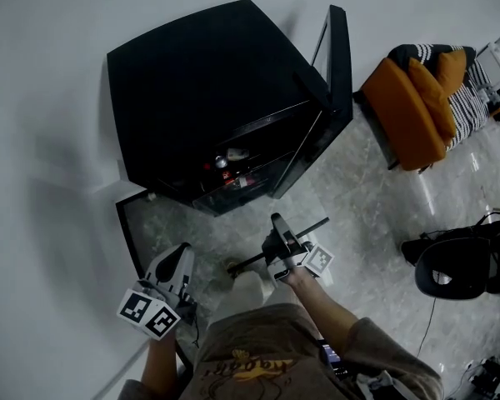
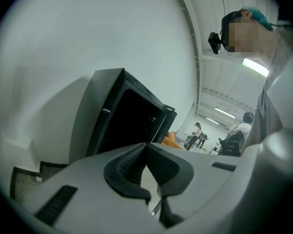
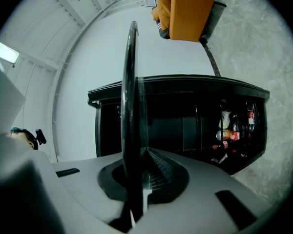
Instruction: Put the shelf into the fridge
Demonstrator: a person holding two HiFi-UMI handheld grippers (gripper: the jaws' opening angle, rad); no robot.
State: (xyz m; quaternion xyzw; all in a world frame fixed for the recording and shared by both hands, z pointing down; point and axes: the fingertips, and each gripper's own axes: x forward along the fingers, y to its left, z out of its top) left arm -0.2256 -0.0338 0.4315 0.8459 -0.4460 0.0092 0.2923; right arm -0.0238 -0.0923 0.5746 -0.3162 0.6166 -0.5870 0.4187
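Right gripper (image 3: 139, 165) fingers pinch the black-rimmed glass shelf (image 3: 132, 106) edge-on; left gripper (image 2: 145, 152) fingers pressed together on nothing. Shelf sits just before the open black mini fridge (image 1: 200, 82). Grey marbled floor (image 1: 358, 198), white wall (image 1: 50, 73).

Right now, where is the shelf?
In the head view the shelf sits low and centre-right, clamped edge-on in the right gripper, just in front of the open black fridge.
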